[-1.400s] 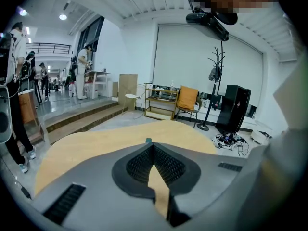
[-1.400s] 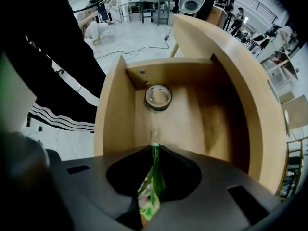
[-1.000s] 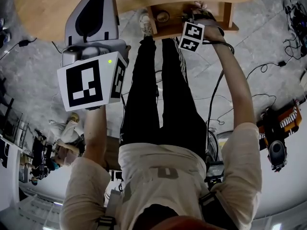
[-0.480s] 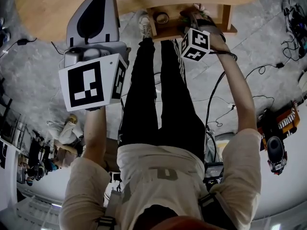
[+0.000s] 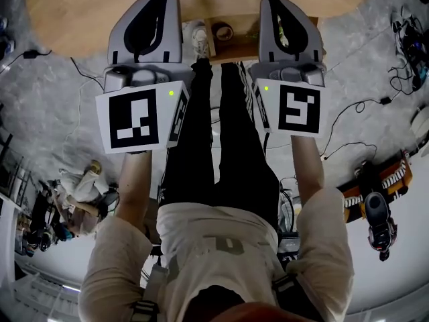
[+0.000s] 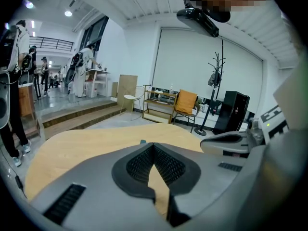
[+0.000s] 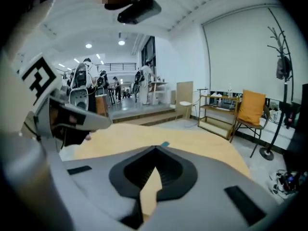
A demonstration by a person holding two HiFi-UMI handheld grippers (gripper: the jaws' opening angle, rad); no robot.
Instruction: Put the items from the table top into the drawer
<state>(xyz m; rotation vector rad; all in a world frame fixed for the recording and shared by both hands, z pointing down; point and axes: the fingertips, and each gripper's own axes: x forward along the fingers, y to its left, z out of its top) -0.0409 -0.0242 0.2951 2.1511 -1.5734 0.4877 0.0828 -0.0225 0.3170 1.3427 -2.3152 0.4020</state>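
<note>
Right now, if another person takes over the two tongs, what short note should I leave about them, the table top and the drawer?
Left tongs: shut, empty, held over the table top.
Right tongs: just closed, shut, nothing between them, level beside the left.
Drawer: open under the table edge, a round item inside.
Done: at least that item is in.
To do: no item shows on the visible table top; check the rest, then probably close the drawer.
</note>
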